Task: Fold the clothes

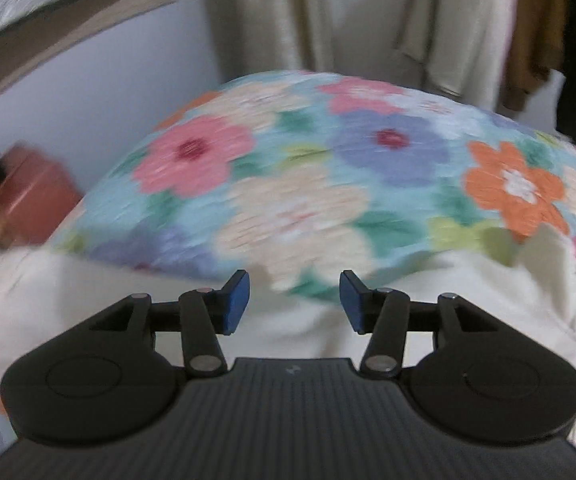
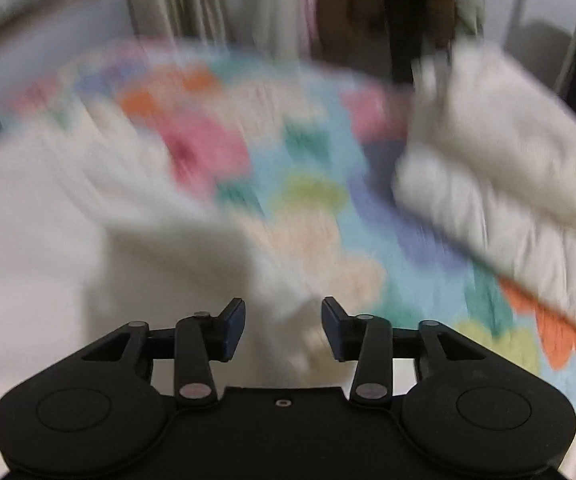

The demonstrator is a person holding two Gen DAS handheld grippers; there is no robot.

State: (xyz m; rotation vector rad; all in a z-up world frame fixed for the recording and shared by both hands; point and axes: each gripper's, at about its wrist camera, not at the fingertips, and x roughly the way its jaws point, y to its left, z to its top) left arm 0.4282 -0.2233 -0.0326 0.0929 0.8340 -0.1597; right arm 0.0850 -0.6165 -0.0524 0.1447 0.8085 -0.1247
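A cream white garment (image 1: 288,332) lies on a bed with a flowered cover (image 1: 288,184). In the left wrist view my left gripper (image 1: 294,302) is open and empty, just above the garment's far edge. In the right wrist view, which is blurred by motion, my right gripper (image 2: 283,330) is open and empty over the same white garment (image 2: 47,248), near a cloth edge that reaches between the fingers. A second whitish padded piece (image 2: 508,184) lies at the right on the flowered cover (image 2: 312,208).
Beige curtains (image 1: 328,12) and hanging clothes, brown and black (image 1: 548,40), stand behind the bed. A pale wall (image 1: 107,88) is at the left, with a reddish box (image 1: 31,196) beside the bed. A metal rack pole (image 2: 524,8) is at the far right.
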